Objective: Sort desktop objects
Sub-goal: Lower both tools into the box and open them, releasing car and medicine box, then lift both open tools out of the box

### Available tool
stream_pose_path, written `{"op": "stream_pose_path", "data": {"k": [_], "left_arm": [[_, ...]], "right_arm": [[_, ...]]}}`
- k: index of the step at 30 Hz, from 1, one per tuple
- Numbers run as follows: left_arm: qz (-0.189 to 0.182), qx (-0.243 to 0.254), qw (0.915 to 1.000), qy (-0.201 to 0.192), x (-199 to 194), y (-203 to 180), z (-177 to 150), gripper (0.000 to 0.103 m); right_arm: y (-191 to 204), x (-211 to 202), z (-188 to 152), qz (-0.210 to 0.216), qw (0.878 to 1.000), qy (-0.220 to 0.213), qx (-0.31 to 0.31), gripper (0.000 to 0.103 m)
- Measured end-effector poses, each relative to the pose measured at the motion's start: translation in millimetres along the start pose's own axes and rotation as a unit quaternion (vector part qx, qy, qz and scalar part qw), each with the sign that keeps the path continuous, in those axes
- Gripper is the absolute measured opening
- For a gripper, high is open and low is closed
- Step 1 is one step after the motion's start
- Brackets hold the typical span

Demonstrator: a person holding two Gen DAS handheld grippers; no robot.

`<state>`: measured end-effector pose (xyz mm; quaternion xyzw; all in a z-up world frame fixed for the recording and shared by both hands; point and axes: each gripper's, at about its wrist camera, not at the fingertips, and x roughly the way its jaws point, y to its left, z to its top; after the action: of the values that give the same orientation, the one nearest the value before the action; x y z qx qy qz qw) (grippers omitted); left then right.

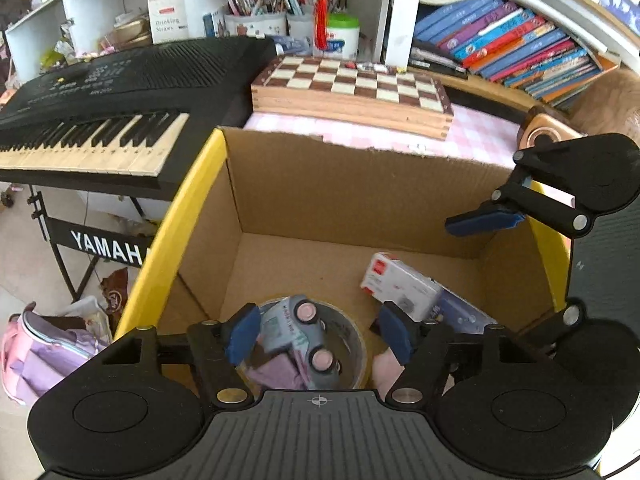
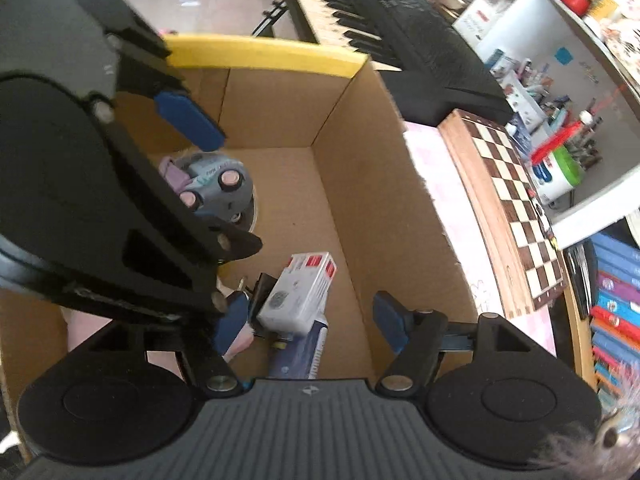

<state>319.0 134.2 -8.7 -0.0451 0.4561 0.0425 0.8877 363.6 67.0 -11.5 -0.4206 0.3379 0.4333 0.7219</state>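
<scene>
A cardboard box (image 1: 328, 184) with yellow-taped rims holds the sorted things. On its floor a grey-blue toy car (image 1: 304, 340) with pink wheels lies on its side inside a clear tape roll (image 1: 356, 344), beside a white and red carton (image 1: 400, 284) and a blue-white package (image 1: 460, 312). My left gripper (image 1: 320, 336) is open above the car, fingers apart on either side of it. My right gripper (image 2: 308, 320) is open over the carton (image 2: 300, 292) and package (image 2: 304, 348). The car also shows in the right wrist view (image 2: 216, 188), and the left gripper crosses that view (image 2: 188, 120).
A black Yamaha keyboard (image 1: 92, 112) stands left of the box. A wooden chessboard (image 1: 352, 88) lies on a pink checked cloth (image 1: 480, 132) behind it. Shelves with pen cups (image 1: 256, 20) and books (image 1: 516, 48) are at the back. A pink bag (image 1: 44, 356) sits on the floor.
</scene>
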Motion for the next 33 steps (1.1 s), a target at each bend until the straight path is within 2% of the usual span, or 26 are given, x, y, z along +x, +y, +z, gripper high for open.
{"op": "stream_pose_path", "data": {"k": [8, 17, 20, 27, 33], "left_arm": [[-0.003, 0.017, 0.9969, -0.077, -56.3, 0.3, -9.2, 0.073], [-0.019, 0.024, 0.9838, -0.176, -129.0, 4.9, -37.7, 0.075], [-0.027, 0.027, 0.9806, -0.192, -149.9, 3.7, -53.5, 0.076], [-0.026, 0.030, 0.9712, -0.235, -191.1, 0.9, -99.8, 0.086], [-0.044, 0.029, 0.9695, -0.239, -207.0, -7.0, -136.9, 0.086]], "right_arm": [[1.2, -49.1, -7.4, -0.032, 0.997, -0.050, 0.056, 0.070], [39.5, -127.4, -42.3, -0.078, 0.978, -0.114, 0.158, 0.073], [56.6, -148.0, -56.5, -0.099, 0.966, -0.126, 0.205, 0.073], [103.1, -189.5, -94.5, -0.152, 0.924, -0.153, 0.315, 0.074], [146.4, -219.0, -128.1, -0.199, 0.892, -0.159, 0.373, 0.074]]}}
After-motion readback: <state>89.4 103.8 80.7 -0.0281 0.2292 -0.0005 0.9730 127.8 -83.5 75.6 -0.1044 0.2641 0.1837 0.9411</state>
